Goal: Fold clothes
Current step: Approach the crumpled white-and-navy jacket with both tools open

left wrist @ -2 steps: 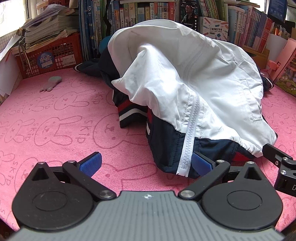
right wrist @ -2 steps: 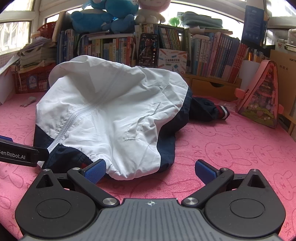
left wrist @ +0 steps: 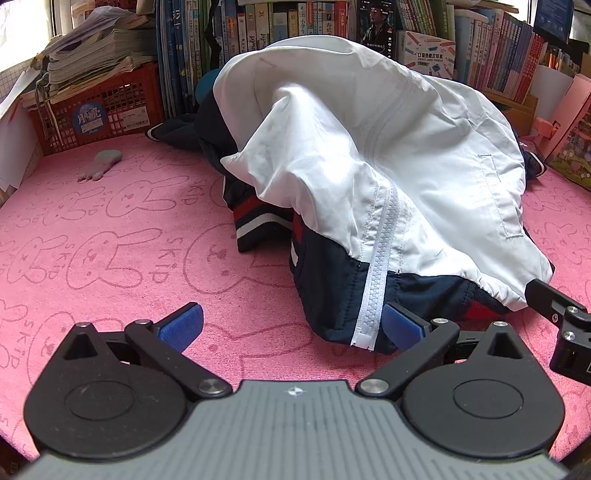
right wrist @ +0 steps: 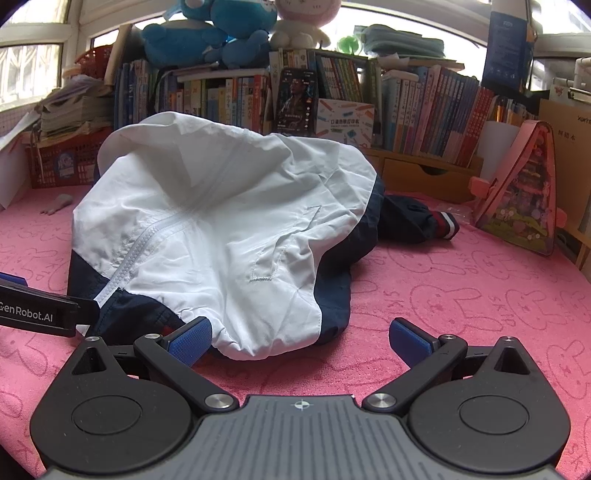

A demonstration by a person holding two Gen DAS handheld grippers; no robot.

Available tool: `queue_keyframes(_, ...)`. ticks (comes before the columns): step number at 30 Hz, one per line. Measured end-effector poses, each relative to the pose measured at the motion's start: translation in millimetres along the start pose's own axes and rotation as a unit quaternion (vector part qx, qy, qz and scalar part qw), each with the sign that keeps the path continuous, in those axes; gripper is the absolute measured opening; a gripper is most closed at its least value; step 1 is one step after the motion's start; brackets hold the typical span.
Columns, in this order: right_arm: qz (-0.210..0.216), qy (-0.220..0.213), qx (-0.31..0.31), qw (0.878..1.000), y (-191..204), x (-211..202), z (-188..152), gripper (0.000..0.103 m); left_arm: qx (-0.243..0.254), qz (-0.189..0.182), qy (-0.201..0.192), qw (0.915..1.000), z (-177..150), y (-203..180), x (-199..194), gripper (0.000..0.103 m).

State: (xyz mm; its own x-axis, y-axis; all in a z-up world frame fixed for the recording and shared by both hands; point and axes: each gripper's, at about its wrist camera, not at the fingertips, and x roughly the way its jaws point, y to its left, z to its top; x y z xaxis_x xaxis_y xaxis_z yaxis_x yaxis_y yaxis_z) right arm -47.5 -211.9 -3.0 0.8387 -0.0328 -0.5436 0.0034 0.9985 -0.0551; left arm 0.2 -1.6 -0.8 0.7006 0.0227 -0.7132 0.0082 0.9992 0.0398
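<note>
A white and navy zip jacket [left wrist: 369, 155] lies bunched in a mound on the pink rabbit-print mat [left wrist: 110, 236], white lining up, zipper running down to its near hem. It also shows in the right wrist view [right wrist: 229, 236], one navy sleeve with a red and white cuff [right wrist: 445, 225] stretched right. My left gripper [left wrist: 291, 326] is open and empty, its right pad against the navy hem by the zipper end. My right gripper [right wrist: 301, 339] is open and empty, the white hem edge lying between its fingers near the left pad.
Rows of books [right wrist: 424, 107] and plush toys [right wrist: 210, 33] line the back. A red crate [left wrist: 99, 110] with stacked papers stands back left, a small grey glove [left wrist: 99, 166] near it. A pink triangular case [right wrist: 524, 188] leans at the right.
</note>
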Motion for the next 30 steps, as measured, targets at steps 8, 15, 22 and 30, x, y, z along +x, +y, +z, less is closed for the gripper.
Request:
queue_keyframes(8,-0.002,-0.017,0.030,0.999,-6.5,-0.1,-2.3,0.103,0.006,0.007,-0.005,0.9999,-0.9,-7.0,3.3,0.103)
queue_keyframes(15,0.009,-0.015,0.020,1.000,-1.5,-0.7,-5.7,0.103,0.017,-0.011,0.009,0.9997,0.5,-7.2,3.3,0.103)
queue_keyframes(22,0.026,0.000,0.016,1.000,4.3,1.0,-7.6,0.103,0.003,-0.021,0.017,0.9996,-1.5,-3.6,6.3,0.103)
queue_keyframes(30,0.032,0.008,0.015,0.999,5.2,2.3,-9.8,0.103,-0.001,-0.026,0.027,0.9993,-1.6,-2.8,8.2,0.103)
